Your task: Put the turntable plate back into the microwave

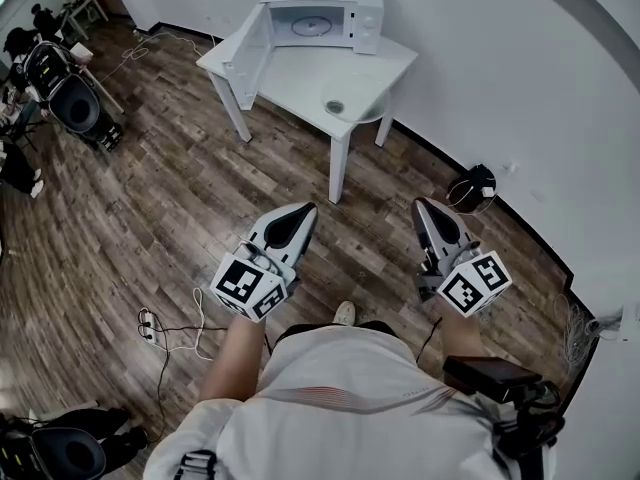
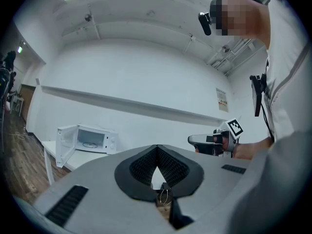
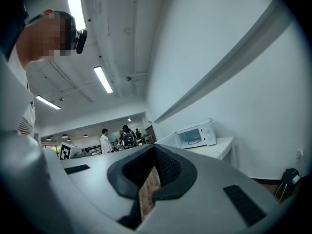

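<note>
– Plate (image 1: 345, 96): how many?
– One. One microwave (image 1: 330, 13), one counter (image 1: 290, 73), two grippers.
– Where does the plate lie?
– Flat on the counter near its front corner, in front of the microwave and apart from it, not inside.
– Its look?
– Round, clear glass, with a small dark hub at the centre.
– The rest?
– A white, boxy microwave with its door (image 1: 245, 53) swung wide. The counter is white with square legs, on a floor (image 1: 180, 198) of wood planks.
– And the fingers (image 2: 139, 167)?
– Black, ribbed pads. The left gripper (image 1: 306, 210) and right gripper (image 1: 421, 205) both have theirs pressed together, nothing between, well short of the counter.
</note>
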The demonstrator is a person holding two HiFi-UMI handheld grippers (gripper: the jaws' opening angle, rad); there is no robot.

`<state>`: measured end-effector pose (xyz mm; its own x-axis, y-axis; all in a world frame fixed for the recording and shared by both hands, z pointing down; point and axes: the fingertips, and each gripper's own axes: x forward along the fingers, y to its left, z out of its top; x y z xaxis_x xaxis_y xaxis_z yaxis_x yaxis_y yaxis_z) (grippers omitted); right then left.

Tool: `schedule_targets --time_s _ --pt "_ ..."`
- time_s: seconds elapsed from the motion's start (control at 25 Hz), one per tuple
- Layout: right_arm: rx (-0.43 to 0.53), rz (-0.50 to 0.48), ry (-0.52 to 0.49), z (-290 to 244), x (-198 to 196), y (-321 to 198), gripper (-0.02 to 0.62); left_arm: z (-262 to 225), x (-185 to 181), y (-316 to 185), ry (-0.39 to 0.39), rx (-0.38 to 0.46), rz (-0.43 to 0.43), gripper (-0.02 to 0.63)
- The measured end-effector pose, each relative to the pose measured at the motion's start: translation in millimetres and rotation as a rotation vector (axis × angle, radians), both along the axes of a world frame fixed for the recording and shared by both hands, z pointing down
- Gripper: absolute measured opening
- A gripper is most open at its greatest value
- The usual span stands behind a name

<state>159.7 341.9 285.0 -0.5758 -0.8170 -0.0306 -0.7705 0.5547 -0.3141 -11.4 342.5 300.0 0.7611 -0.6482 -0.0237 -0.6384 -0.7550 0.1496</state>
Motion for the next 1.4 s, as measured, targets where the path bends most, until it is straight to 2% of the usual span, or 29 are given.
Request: schedule_targets --time_s 0.36,0.84,1.08,1.4 --pt "-0.020 -0.027 -0.038 14 35 -44 0.003 5 33 -40 -0.012 -0.024 -0.039 0.011" --pt "-0.033 0.012 -0.039 26 47 -99 0.003 12 46 -106 0.006 -0.022 0.001 0.011" --pt "-0.037 0.027 -0.038 26 34 -153 0.003 15 33 -162 0.010 -0.032 0.021 0.011" --pt "-0.055 0.058 -0.039 26 1 -247 0.003 23 2 -261 0.018 -0.049 0.066 0.011"
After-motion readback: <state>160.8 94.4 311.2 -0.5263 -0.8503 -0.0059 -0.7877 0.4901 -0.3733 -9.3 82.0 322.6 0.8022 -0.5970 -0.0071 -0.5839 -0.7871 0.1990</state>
